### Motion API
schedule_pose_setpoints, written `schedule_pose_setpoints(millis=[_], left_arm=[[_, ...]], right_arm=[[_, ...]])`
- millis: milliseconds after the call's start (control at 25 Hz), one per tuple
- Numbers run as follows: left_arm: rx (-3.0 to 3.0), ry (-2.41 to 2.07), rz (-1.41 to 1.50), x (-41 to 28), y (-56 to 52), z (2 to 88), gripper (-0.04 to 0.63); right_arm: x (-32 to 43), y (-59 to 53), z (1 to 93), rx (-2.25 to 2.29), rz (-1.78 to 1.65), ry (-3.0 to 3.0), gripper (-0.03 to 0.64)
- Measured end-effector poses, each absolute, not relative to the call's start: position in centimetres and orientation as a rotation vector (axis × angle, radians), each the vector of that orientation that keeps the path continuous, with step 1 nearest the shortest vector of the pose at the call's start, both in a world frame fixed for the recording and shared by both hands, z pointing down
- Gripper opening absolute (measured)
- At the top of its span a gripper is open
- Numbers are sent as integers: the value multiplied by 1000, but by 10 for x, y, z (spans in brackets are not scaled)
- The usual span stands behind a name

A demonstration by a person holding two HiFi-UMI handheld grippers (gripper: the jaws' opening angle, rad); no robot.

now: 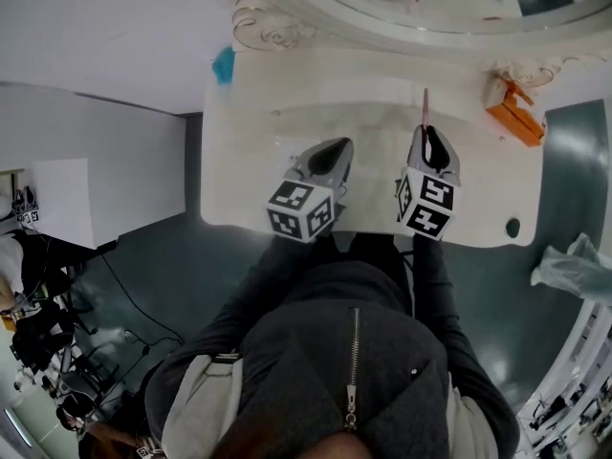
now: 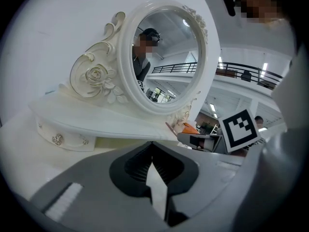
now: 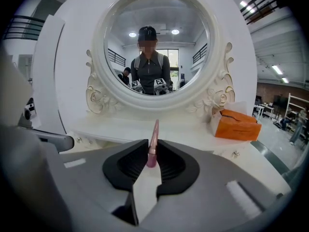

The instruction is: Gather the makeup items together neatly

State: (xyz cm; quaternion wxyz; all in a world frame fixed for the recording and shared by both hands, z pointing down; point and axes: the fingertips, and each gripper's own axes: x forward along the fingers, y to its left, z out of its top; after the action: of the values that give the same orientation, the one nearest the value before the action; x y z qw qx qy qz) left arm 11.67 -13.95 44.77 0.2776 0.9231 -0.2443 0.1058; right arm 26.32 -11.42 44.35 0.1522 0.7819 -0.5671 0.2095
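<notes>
A slim pink makeup stick (image 3: 154, 138) points up and away toward the mirror, and my right gripper (image 3: 152, 154) is shut on its lower end. From the head view the stick (image 1: 426, 109) juts past the right gripper (image 1: 426, 134) over the white vanity top (image 1: 373, 103). My left gripper (image 1: 337, 147) hovers beside it, to the left, above the table's front half. In the left gripper view its jaws (image 2: 152, 144) meet at the tip with nothing between them. No other makeup items show on the tabletop.
An ornate oval mirror (image 3: 155, 47) stands on a raised white shelf (image 2: 96, 122) at the back. An orange box (image 3: 237, 124) sits at the back right, seen as the orange box (image 1: 514, 115) from above. A small blue thing (image 1: 224, 65) lies at the table's far left corner.
</notes>
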Motion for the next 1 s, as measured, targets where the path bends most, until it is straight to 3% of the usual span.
schedule_pose_setpoints(millis=[1000], left_arm=[[2499,-608,302,31,-126,467,9]], right_arm=[[150,-90,490,2205,697,-1593,61]])
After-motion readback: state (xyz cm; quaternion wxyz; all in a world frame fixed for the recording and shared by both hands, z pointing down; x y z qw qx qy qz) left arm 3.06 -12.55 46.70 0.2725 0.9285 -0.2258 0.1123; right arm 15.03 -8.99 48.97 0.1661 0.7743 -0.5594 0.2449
